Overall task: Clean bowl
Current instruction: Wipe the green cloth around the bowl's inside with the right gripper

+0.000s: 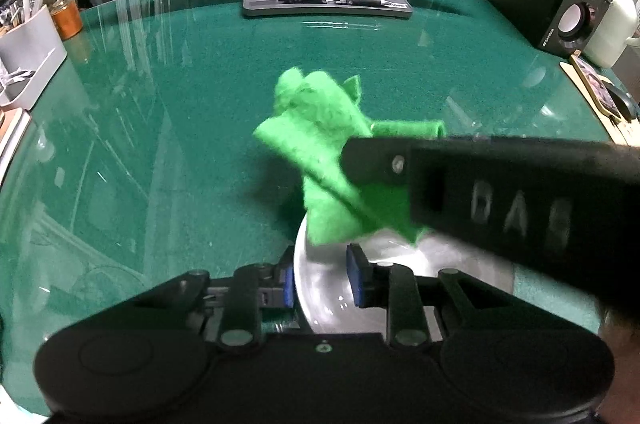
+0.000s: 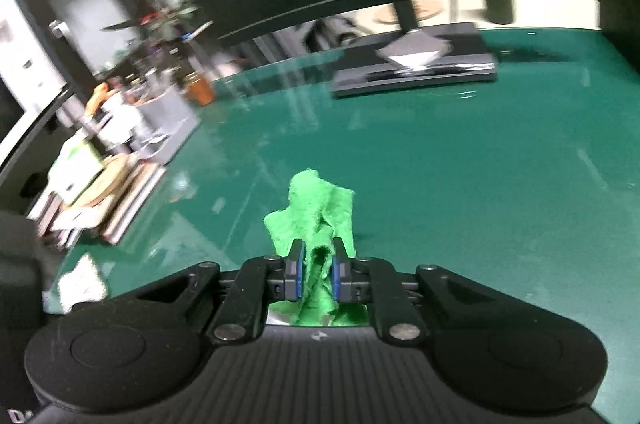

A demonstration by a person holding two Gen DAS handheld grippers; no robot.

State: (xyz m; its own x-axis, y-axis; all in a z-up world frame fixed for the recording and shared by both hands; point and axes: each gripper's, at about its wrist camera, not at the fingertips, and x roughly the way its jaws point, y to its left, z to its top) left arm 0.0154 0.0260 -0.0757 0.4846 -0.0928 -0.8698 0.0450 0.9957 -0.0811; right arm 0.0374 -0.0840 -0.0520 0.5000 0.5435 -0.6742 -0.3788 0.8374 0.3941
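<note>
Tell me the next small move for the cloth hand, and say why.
Probably lower the right gripper so the green cloth presses into the metal bowl. The cloth is pinched but mostly bunched above the far rim, with only its lower edge reaching the bowl, while the left gripper clamps the near rim.

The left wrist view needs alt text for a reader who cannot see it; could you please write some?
The left gripper straddles the rim of a metal bowl on a green table. The right gripper reaches in from the right, holding a green cloth above the bowl.
</note>
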